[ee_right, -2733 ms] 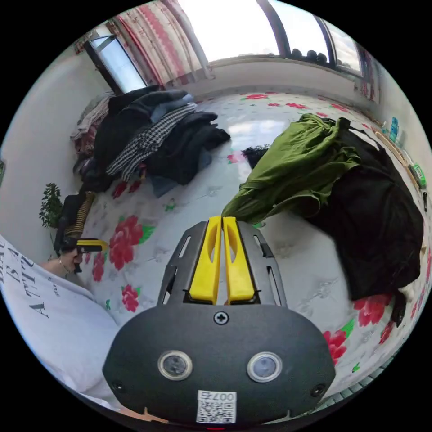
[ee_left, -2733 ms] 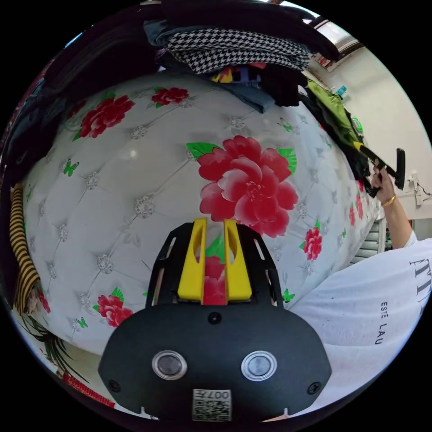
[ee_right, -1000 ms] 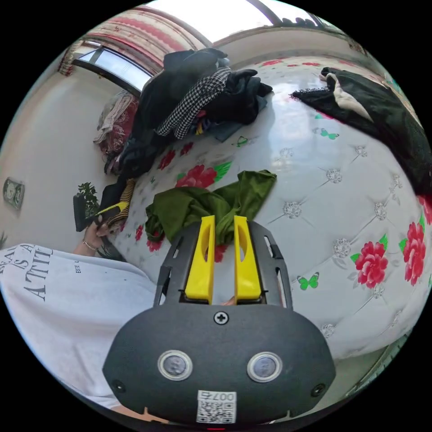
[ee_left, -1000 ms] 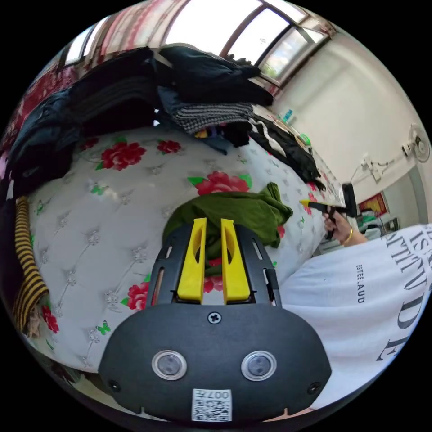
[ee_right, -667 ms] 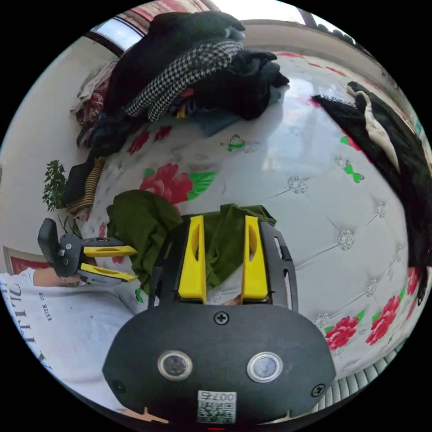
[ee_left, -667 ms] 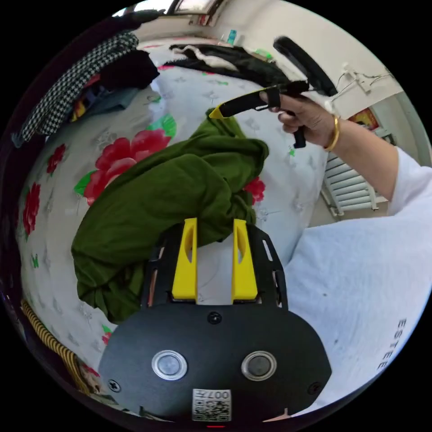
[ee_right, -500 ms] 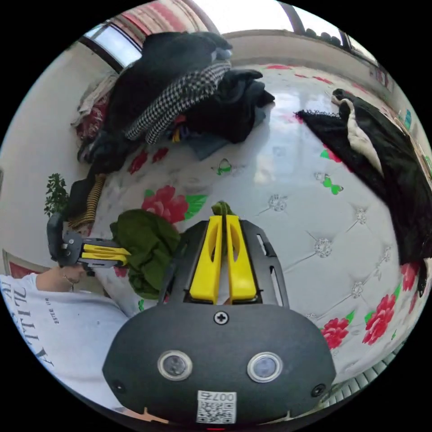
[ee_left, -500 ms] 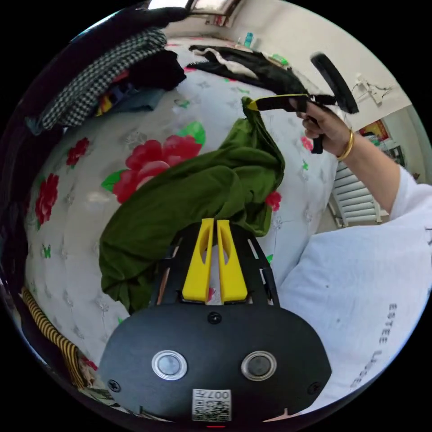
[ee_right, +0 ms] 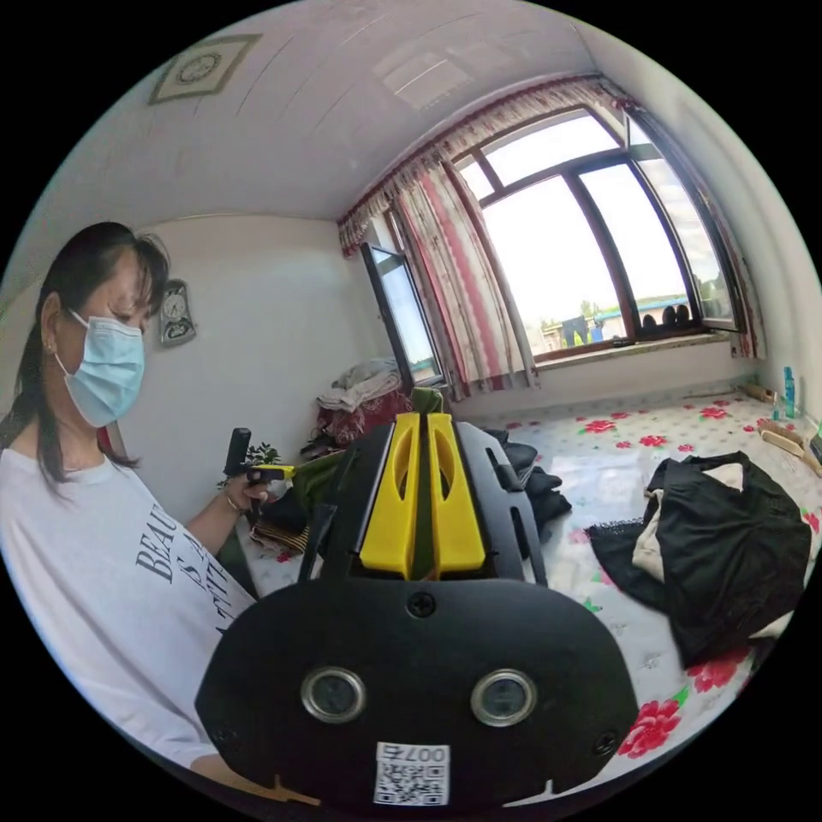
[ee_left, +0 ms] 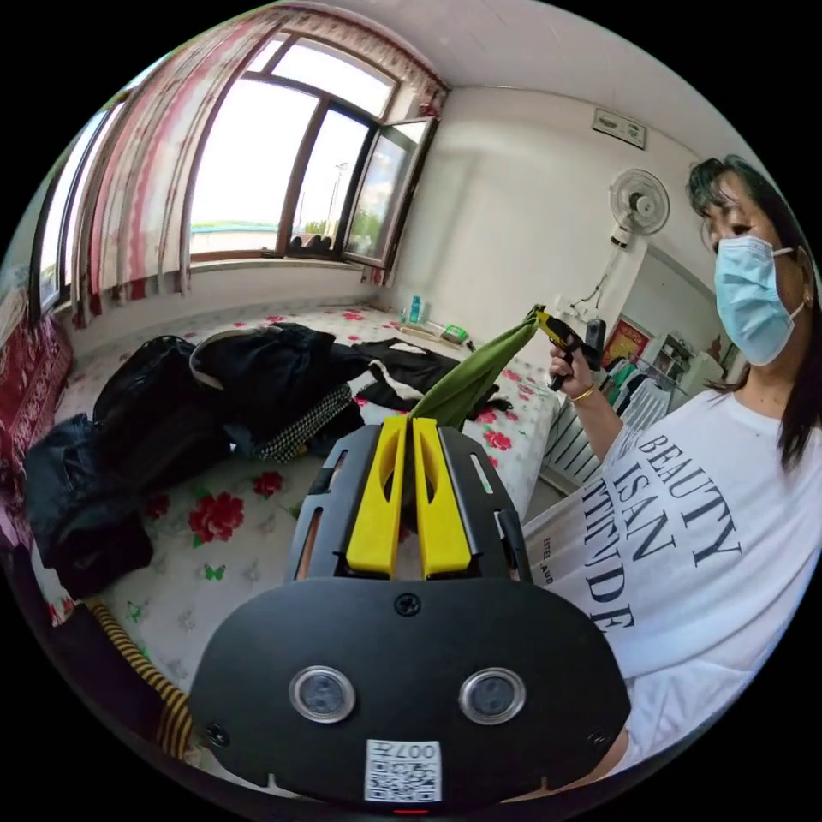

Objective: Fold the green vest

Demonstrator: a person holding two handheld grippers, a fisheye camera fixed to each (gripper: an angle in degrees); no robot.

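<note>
So the green vest [ee_left: 469, 384] is up in the air above the flowered bed [ee_left: 231, 548], pulled into a taut narrow band. Left tool [ee_left: 408, 428] and right tool [ee_right: 420, 424] are both clamped onto its ends.

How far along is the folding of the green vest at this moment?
Done: the vest is picked up, off the bed. In hand: the left gripper and right gripper are each shut on it, and it stretches between them in the air. Left: laying it flat and making every fold.
</note>
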